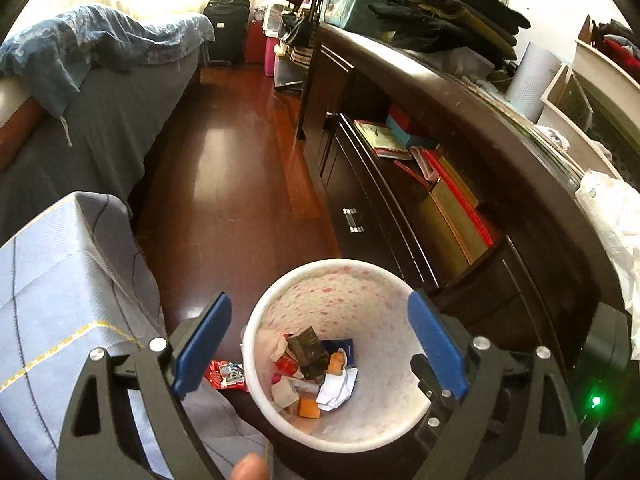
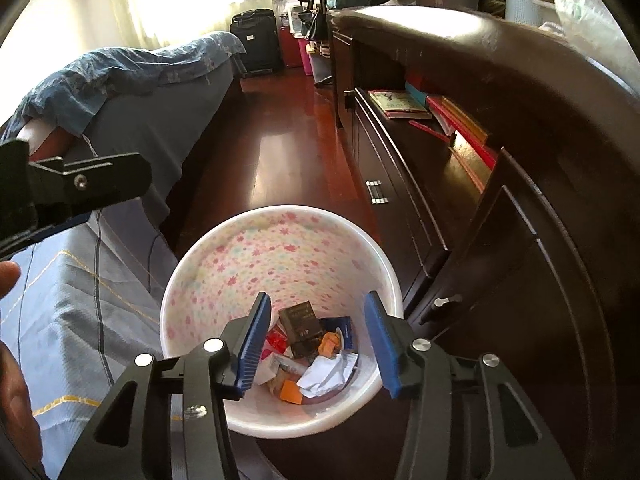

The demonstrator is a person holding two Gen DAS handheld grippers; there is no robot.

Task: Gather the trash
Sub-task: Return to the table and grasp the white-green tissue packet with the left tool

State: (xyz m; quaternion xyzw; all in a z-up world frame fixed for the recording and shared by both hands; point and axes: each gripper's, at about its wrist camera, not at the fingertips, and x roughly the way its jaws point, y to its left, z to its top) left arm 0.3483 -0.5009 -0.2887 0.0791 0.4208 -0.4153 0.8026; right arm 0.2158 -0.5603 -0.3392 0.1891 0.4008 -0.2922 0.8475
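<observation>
Trash [image 1: 316,368] already lies in the flowered bin [image 1: 332,276] directly below both claws: wrappers, small boxes, crumpled paper. The left claw [image 1: 320,344] gapes wide and empty; the right claw [image 2: 318,344] is partly open, empty too. One red wrapper [image 1: 225,374] remains outside, just left of the bin, by the bed [image 1: 60,280].

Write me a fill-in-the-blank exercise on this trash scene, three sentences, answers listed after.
1. Both the left gripper and the right gripper hang over the white ____ with nothing between their pads.
2. The bin's inner wall is printed with small ____.
3. A red wrapper lies outside the bin, on the ____ side of it in the left wrist view.

Missing words: bin; flowers; left
</observation>
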